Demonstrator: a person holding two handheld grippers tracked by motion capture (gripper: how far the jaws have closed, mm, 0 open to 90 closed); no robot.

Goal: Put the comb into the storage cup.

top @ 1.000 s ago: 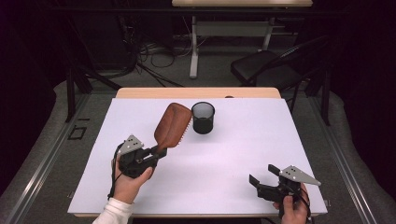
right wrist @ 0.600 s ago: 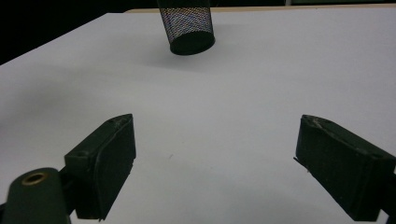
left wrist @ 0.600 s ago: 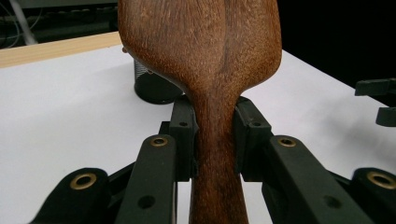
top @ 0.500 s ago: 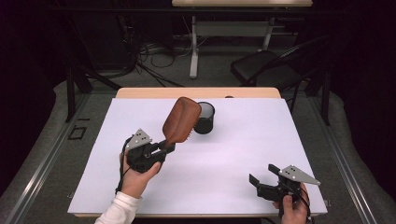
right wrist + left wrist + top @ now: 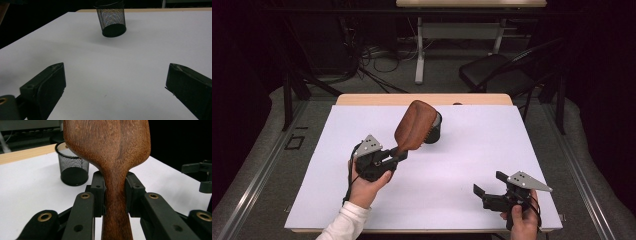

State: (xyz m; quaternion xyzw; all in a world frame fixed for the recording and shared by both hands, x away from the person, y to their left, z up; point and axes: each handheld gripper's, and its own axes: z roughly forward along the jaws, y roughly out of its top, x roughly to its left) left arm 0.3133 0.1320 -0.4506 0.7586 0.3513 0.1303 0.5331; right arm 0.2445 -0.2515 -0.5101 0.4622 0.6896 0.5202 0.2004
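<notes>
Brush head has swung over toward the mesh cup (image 5: pixel 432 131) at my one o'clock; my left claw (image 5: pixel 399 154) clamps the wooden hairbrush (image 5: pixel 414 125) handle. Right claw (image 5: pixel 488 186), jaws just widening, holds nothing. Next: tip it in.

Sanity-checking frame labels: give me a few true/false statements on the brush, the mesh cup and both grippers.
1. The left gripper is clamped on the wooden brush at its handle. True.
2. The right gripper holds the mesh cup. False: its jaws stand wide apart with nothing between them, having just been opening, and the cup stands far off.
3. The cup stands upright on the white table. True.
4. The brush lies flat on the table. False: it is held up, its head in front of the cup in the high view.
</notes>
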